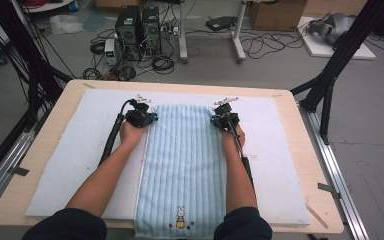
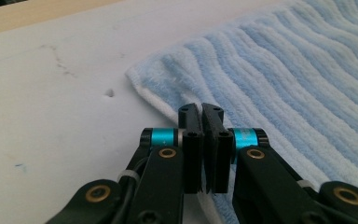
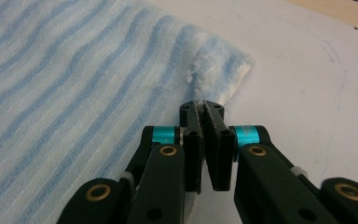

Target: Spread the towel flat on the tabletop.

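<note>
The left gripper (image 2: 201, 108) has its two black jaws pressed together on the long edge of a towel (image 1: 182, 160), a little short of the towel's far left corner; white hem cloth shows below the jaws in the left gripper view, so it looks pinched rather than merely touched. The right gripper (image 3: 201, 105) is likewise clenched, with a thin sliver of fabric between its jaws, on the opposite long edge near the far right corner (image 3: 235, 65).

Seen from above, the left gripper (image 1: 141, 116) and right gripper (image 1: 225, 119) sit level with each other at the far end of the towel, one at each side, with the person's forearms running back along both edges toward the bottom of the view.

The towel is light blue with paler stripes and lies flat and lengthwise on a white mat (image 1: 80, 135) that covers a wooden table (image 1: 300, 150). Its near end hangs slightly over the table's front edge and carries a small embroidered rabbit (image 1: 180, 216).

The step in hand seems to be the grasp on the far end — the start of a fold. The next move likely calls for lifting both grippers together, keeping them level, and carrying the far edge toward the near end — without letting either side slip free or the cloth skew.
</note>
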The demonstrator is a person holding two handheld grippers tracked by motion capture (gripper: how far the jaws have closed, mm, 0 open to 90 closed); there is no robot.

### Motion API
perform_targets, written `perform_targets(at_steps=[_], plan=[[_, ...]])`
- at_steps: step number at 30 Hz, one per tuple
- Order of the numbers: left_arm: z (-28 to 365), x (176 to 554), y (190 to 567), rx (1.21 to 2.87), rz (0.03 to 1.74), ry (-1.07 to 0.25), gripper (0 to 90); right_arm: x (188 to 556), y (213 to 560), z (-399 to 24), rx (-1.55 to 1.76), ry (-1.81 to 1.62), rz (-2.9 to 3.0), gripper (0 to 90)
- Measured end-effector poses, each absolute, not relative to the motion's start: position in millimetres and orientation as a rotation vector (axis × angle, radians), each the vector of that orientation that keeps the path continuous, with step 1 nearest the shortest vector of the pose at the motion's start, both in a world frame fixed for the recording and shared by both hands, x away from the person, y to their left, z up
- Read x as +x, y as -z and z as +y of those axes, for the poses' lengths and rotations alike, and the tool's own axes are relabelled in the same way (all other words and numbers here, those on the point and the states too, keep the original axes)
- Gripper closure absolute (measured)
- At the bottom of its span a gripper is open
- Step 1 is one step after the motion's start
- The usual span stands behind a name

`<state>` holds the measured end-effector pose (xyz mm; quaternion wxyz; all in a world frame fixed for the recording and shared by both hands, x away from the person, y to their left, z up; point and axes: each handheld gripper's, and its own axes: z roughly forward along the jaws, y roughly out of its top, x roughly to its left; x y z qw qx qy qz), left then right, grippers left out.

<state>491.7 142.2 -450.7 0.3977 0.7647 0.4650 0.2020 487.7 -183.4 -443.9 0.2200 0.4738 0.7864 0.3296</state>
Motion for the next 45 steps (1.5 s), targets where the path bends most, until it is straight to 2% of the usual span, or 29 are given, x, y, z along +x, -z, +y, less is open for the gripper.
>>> perform_targets(at_steps=[3,6,8,9,16,20,21,23,25,26,28,32,33,35,37,45], plan=[[145,494,450,1.915,1.195,-0.495,85.7,488,446,-181,1.312,-0.911,2.136,85.8],[150,493,449,1.905,1.214,-0.474,67.1,487,445,-180,1.323,-0.935,2.113,77.4],[157,490,447,1.893,1.234,-0.448,57.5,483,441,-184,1.299,-0.974,2.11,74.5],[160,486,446,1.868,1.243,-0.435,55.6,481,438,-187,1.288,-0.988,2.108,73.5],[166,455,445,1.854,1.154,-0.354,57.6,454,430,-205,1.209,-1.035,2.201,67.7],[157,440,447,1.898,1.084,-0.303,57.7,434,435,-208,1.179,-1.049,2.268,65.8],[153,437,449,1.956,1.065,-0.322,58.5,430,436,-209,1.191,-1.03,2.284,66.1],[147,434,451,1.973,1.055,-0.395,63.0,426,442,-208,1.218,-0.992,2.312,69.8],[145,434,451,1.986,1.054,-0.425,83.8,425,444,-209,1.225,-1.022,2.312,78.1],[145,435,451,1.983,1.06,-0.428,86.8,425,444,-208,1.231,-1.024,2.316,85.2],[146,438,450,1.972,1.089,-0.444,87.5,425,444,-203,1.191,-0.988,2.314,87.4],[148,443,451,1.937,1.136,-0.425,86.8,426,445,-200,1.232,-0.981,2.256,85.2],[148,442,450,1.928,1.136,-0.422,82.6,425,445,-200,1.238,-0.976,2.249,80.0],[150,440,448,1.923,1.146,-0.406,64.4,422,443,-202,1.228,-0.981,2.239,73.5],[154,436,446,1.912,1.142,-0.4,55.9,417,441,-207,1.236,-1.027,2.22,72.3],[170,401,440,1.859,1.048,-0.369,56.8,379,432,-215,1.127,-1.135,2.254,74.2]])
